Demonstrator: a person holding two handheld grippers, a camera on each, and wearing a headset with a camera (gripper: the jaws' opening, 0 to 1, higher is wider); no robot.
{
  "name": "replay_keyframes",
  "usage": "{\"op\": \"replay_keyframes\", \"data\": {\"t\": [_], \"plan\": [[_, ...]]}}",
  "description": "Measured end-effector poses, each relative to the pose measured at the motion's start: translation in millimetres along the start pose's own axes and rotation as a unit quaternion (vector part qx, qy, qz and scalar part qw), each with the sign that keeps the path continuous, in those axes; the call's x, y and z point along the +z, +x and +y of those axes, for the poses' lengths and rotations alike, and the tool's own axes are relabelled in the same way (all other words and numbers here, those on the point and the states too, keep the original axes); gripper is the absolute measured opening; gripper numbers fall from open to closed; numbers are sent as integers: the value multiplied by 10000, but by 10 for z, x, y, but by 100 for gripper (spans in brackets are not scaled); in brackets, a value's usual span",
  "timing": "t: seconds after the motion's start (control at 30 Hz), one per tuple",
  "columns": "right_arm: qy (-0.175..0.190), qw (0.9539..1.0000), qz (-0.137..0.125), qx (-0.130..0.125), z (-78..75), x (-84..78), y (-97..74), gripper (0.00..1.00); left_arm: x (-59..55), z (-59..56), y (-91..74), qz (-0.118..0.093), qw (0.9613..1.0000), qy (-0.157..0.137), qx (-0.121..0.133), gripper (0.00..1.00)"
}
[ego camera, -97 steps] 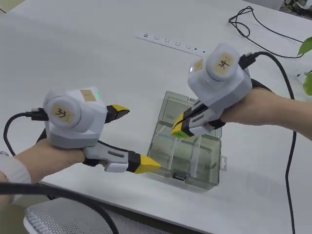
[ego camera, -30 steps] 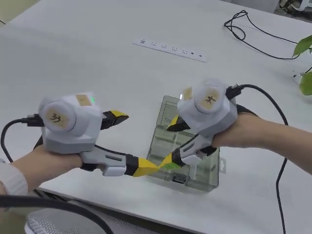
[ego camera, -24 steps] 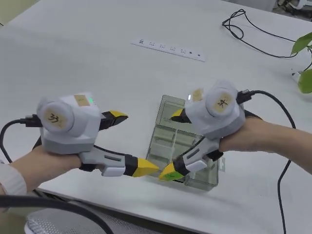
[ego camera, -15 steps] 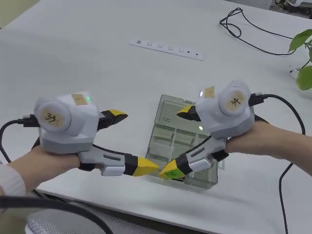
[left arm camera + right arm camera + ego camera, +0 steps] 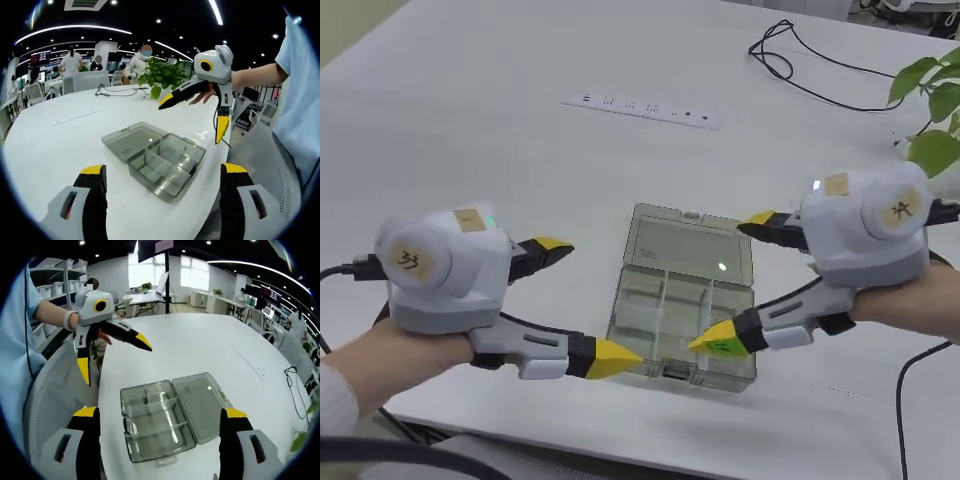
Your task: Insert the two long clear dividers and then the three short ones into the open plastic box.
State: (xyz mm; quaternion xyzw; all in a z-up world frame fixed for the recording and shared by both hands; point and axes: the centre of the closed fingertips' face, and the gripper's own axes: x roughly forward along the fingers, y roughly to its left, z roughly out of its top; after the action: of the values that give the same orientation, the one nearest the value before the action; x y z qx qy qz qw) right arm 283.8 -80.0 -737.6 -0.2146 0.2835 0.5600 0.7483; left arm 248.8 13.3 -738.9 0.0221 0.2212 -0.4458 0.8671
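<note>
Open plastic box, clear dividers inside hard to count, left gripper fingers spread, right gripper likewise

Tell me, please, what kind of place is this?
Probably an open-plan office or lab. The long curved ceiling light strips, the rows of white desks behind, and the large white worktable with a flat white power strip suggest it.

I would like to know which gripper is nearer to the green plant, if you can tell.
Right. The right gripper hovers by the right side of the box, the side where the plant is; the left gripper is across the box, on its left side.
</note>
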Motion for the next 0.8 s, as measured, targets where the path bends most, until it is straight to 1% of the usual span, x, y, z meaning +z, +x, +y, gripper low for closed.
{"op": "replay_keyframes", "data": {"t": [0.03, 0.1, 0.17, 0.23, 0.3, 0.33, 0.43, 0.53, 0.57, 0.63, 0.7, 0.73, 0.77, 0.8], "plan": [[29, 10000, 7, -65, -75, -76, -56, 100, 3, -5, 7, -2, 10000, 1, -10, 96], [78, 9998, 52, -169, -101, -147, -151, 100, 5, -20, 23, 6, 10000, 16, -34, 96], [88, 9995, 134, -261, -121, -253, -257, 100, 10, -32, 34, -2, 10000, 29, -52, 96], [160, 9989, 250, -349, -140, -380, -350, 100, 17, -43, 42, -9, 10000, 38, -66, 96], [204, 9980, 406, -439, -199, -564, -445, 100, 17, -41, 47, -2, 10000, 55, -45, 97], [160, 9973, 544, -474, -196, -658, -488, 99, 7, -36, 47, 31, 10000, 77, -32, 98], [190, 9960, 692, -533, -181, -847, -559, 98, 7, -36, 42, 32, 10000, 55, -23, 98], [160, 9939, 934, -562, -175, -1056, -620, 97, 2, -41, 36, 70, 9999, 78, -26, 98], [100, 9923, 1108, -537, -168, -1175, -654, 96, 1, -45, 32, 84, 9999, 87, -32, 98], [15, 9899, 1328, -500, -173, -1346, -695, 92, -6, -44, 25, 122, 9999, 110, -28, 98], [62, 9885, 1442, -460, -171, -1459, -717, 90, -8, -39, 17, 132, 9998, 116, -15, 97], [48, 9879, 1477, -463, -179, -1493, -725, 89, -11, -36, 11, 139, 9998, 115, -4, 97], [-12, 9866, 1576, -423, -180, -1544, -739, 89, -12, -36, 6, 140, 9998, 115, -1, 97], [-28, 9863, 1601, -406, -179, -1559, -740, 88, -14, -34, 1, 142, 9998, 117, 12, 97]]}}
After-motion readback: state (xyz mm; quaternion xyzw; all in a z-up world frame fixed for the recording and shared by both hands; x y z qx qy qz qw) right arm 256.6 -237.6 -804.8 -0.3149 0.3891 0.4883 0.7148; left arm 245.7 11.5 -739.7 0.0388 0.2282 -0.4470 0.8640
